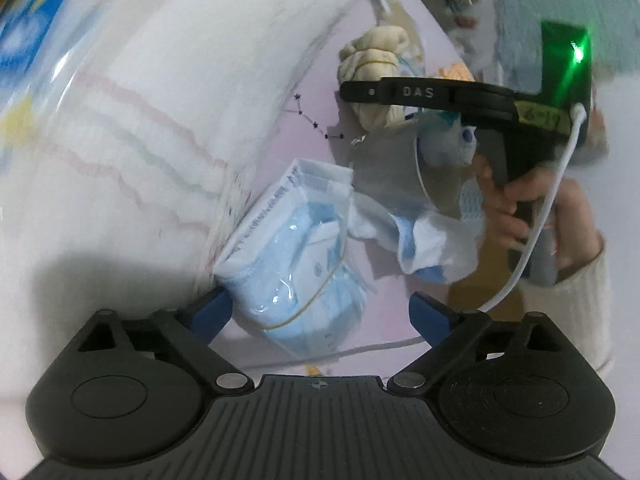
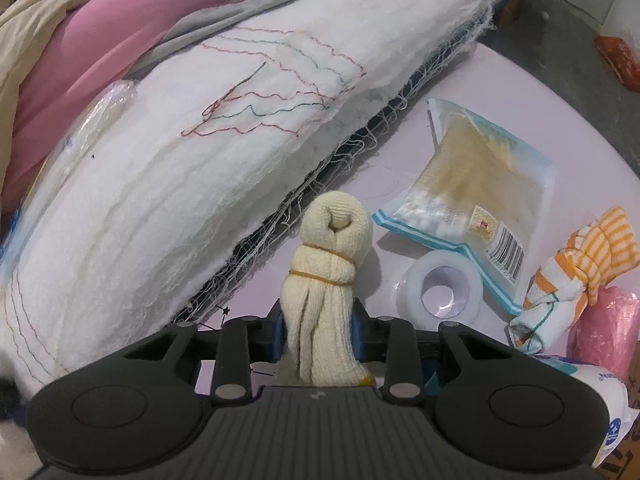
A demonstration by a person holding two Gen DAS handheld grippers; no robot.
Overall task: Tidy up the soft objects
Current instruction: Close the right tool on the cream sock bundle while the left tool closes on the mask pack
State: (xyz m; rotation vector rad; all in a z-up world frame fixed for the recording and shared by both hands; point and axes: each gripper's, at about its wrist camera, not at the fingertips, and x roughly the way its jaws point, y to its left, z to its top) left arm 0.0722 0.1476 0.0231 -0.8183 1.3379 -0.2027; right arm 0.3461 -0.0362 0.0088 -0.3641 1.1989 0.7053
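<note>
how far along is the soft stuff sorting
Nothing looks clearly sorted yet. In hand: the right tongs are shut on the cream knitted bundle tied with rubber bands. The left tongs stand open over the blue plastic-wrapped pack. Left: the orange-striped rolled cloth lies loose on the lilac table.

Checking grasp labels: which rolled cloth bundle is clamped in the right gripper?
The cream bundle tied with rubber bands; the orange-striped bundle lies free beside the tape roll.

Left wrist view smeared by motion: white padding (image 1: 132, 128) edges soft, print on mask packet (image 1: 296, 264) unreadable. Cream cloth bundle (image 2: 324, 280) lower end hidden between fingers (image 2: 276, 332) (right view). Pink bag (image 2: 612, 320) cut by frame edge, perhaps plastic.
</note>
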